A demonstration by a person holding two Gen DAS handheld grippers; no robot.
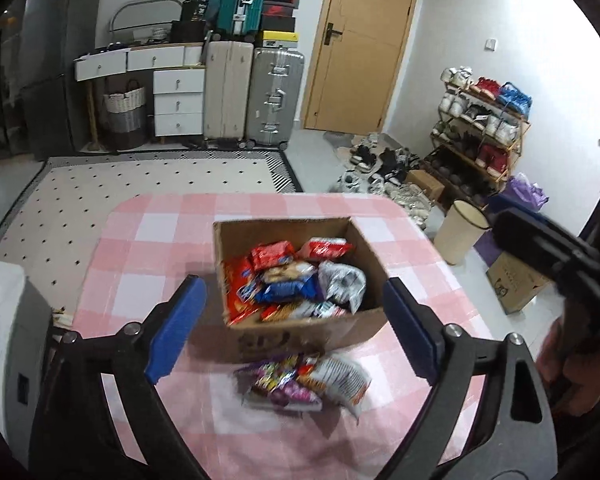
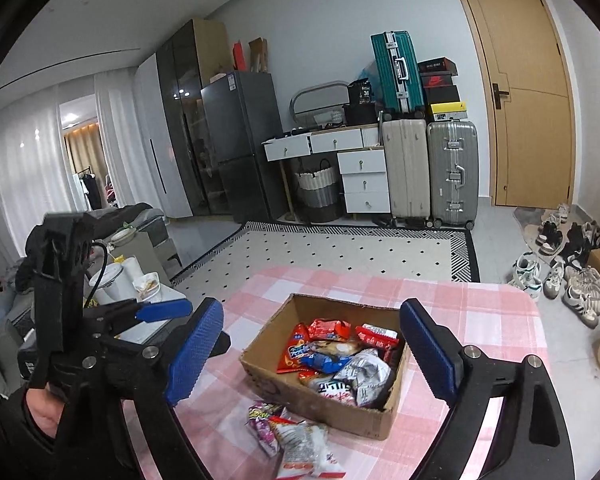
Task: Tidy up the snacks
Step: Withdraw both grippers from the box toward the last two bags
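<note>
Now both my left claw and right claw gape empty, loose snack packets lying just below them, before the box.

Left gripper and right gripper, fingers apart, empty.

An open cardboard box sits near the middle of the counter, turned at an angle, filled with a jumble of red, blue and silver snack packets. A few more packets lie loose on the checked cloth, just beside the box's near wall.
</note>
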